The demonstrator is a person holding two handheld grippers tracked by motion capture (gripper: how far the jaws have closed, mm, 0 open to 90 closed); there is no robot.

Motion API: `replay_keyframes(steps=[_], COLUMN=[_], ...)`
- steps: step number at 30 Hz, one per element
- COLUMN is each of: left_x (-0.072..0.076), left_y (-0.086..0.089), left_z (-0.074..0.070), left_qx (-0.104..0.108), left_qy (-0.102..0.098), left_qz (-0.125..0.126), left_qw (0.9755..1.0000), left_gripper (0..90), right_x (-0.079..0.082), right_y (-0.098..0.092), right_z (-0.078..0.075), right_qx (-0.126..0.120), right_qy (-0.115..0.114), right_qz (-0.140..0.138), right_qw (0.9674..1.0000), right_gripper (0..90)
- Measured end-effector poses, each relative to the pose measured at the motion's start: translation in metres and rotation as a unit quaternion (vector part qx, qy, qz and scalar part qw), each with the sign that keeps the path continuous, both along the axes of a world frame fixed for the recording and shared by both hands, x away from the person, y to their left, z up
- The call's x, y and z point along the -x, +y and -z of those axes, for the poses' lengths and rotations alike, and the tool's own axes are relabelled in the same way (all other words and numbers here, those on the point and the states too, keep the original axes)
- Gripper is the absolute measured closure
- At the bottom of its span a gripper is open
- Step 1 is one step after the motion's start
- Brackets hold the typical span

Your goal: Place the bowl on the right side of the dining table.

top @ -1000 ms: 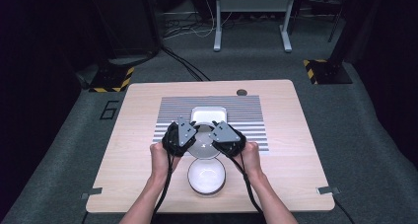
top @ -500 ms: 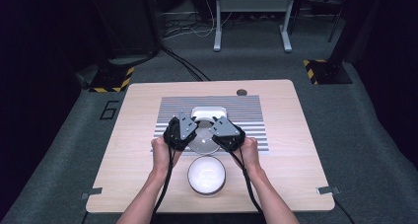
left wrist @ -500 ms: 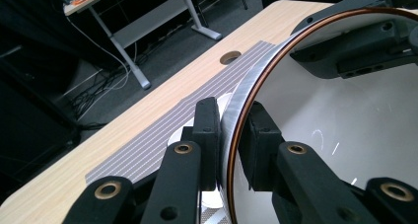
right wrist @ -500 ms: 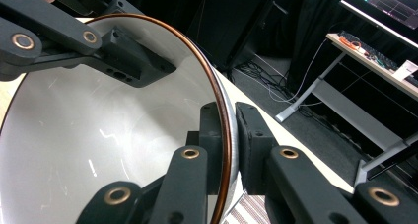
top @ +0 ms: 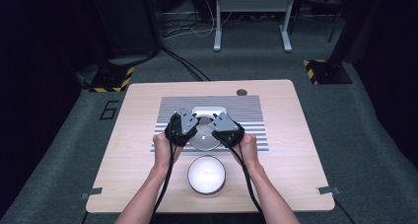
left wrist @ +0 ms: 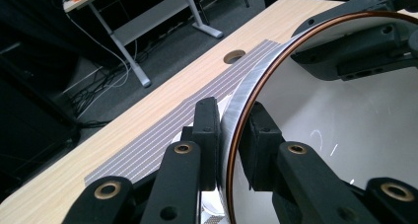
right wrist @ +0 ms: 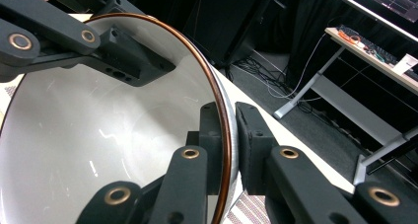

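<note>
Claws, left [top: 193, 127] and right [top: 213, 127], each clamped on grey bowl [top: 204, 139] rim, carried farther from white bowl [top: 206, 175]

White bowl [top: 206, 174] blocks near edge; table [top: 291, 130] right side open.

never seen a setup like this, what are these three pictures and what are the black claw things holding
No robot here: a person at a wooden table holds a hand-operated two-jaw gripper in each hand. The high view looks down from above; the left gripper and right gripper sit side by side over a striped mat. The other two pictures come from a camera riding on each gripper, looking along its black jaws. Together the grippers hold a metal bowl with a copper-coloured rim, each clamped on an opposite side of its wall, one jaw inside and one outside. A second, white bowl sits nearer the person, and a white square object lies on the mat behind the grippers.
</note>
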State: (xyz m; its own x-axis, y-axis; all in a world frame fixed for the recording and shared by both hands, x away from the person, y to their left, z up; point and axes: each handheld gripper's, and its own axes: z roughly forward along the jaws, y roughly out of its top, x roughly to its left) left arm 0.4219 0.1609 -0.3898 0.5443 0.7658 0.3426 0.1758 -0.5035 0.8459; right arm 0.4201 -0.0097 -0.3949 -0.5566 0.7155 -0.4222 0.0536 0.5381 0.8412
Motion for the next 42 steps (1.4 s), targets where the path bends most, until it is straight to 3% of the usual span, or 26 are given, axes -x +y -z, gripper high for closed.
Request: replay_keyframes(steps=[42], left_x=[-0.031], left_y=[0.0], left_z=[0.002], left_qx=[0.003], left_qy=[0.005], left_qz=[-0.009], left_qw=[0.9999], left_gripper=[78.4], right_x=[-0.033], right_y=[0.003], right_z=[0.002], right_qx=[0.003], right_qy=[0.012], right_qz=[0.011], right_qw=[0.9999], right_gripper=[82.4])
